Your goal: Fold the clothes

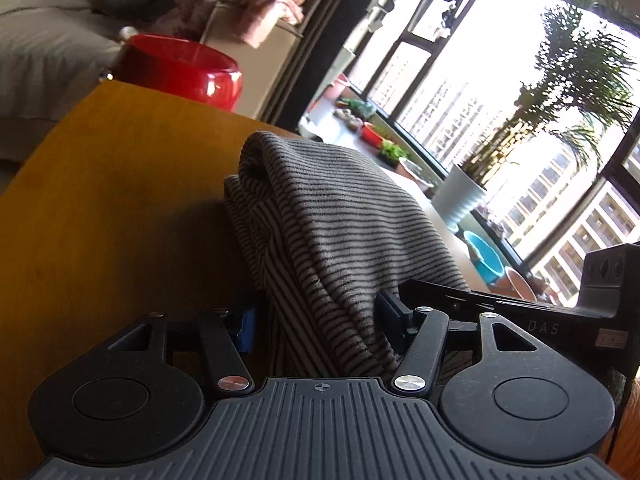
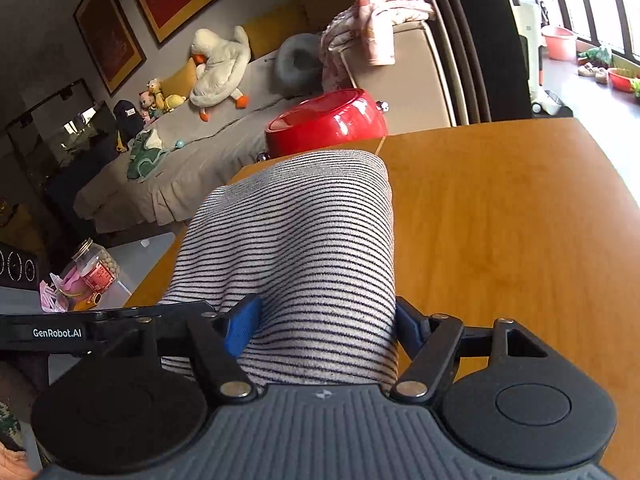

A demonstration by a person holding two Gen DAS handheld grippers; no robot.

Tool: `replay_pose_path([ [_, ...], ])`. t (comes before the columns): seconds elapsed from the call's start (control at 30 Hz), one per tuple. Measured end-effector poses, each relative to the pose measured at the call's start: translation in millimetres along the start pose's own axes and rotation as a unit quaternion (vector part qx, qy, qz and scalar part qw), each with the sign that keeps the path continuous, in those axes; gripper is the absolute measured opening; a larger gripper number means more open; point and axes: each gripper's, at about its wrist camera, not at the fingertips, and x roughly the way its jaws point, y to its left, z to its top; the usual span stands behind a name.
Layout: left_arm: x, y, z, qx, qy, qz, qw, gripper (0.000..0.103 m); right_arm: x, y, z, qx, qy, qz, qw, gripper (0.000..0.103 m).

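A grey garment with thin dark stripes (image 1: 328,220) lies bunched in a thick fold on the yellow-brown wooden table (image 1: 100,200). My left gripper (image 1: 318,320) has this fold between its blue pads (image 1: 390,312) and is shut on it. In the right wrist view the same striped garment (image 2: 304,240) runs away from me over the table (image 2: 500,220). My right gripper (image 2: 326,320) is shut on its near end, with blue pads (image 2: 242,328) pressed against both sides. The two grippers sit side by side on the cloth; the cloth under them is hidden.
A glossy red bowl-shaped object (image 2: 328,124) stands just past the table's far edge. Behind it are a grey sofa (image 2: 224,128) with plush toys and a pink cloth (image 2: 380,20). A jar (image 2: 94,272) sits on a low surface to the left. Windows and a potted plant (image 1: 464,196) lie to the right.
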Motion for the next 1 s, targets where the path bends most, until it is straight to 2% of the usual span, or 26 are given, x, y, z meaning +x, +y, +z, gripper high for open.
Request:
replay_pose_path([
  [0.1, 6.8, 27.4, 20.9, -0.017, -0.021, 0.022, 0.9994, 0.065, 41.4, 11.2, 21.6, -0.009, -0.010, 0.005, 1.000, 0.071],
  [0.23, 17.3, 51.3, 41.4, -0.032, -0.041, 0.033, 0.9981, 0.067, 83.9, 17.9, 43.9, -0.007, -0.019, 0.009, 1.000, 0.073],
  [0.4, 23.6, 69.7, 50.1, -0.044, -0.059, 0.029, 0.9969, 0.071, 116.5, 17.9, 61.3, -0.004, -0.021, 0.008, 1.000, 0.083],
  [0.53, 31.1, 74.0, 52.4, -0.053, -0.064, 0.020, 0.9963, 0.073, 126.1, 13.1, 69.1, -0.004, -0.018, 0.008, 1.000, 0.088],
  [1.0, 41.4, 77.9, 58.1, -0.056, -0.066, 0.009, 0.9962, 0.073, 131.8, 6.8, 73.9, 0.004, -0.017, 0.008, 1.000, 0.093],
])
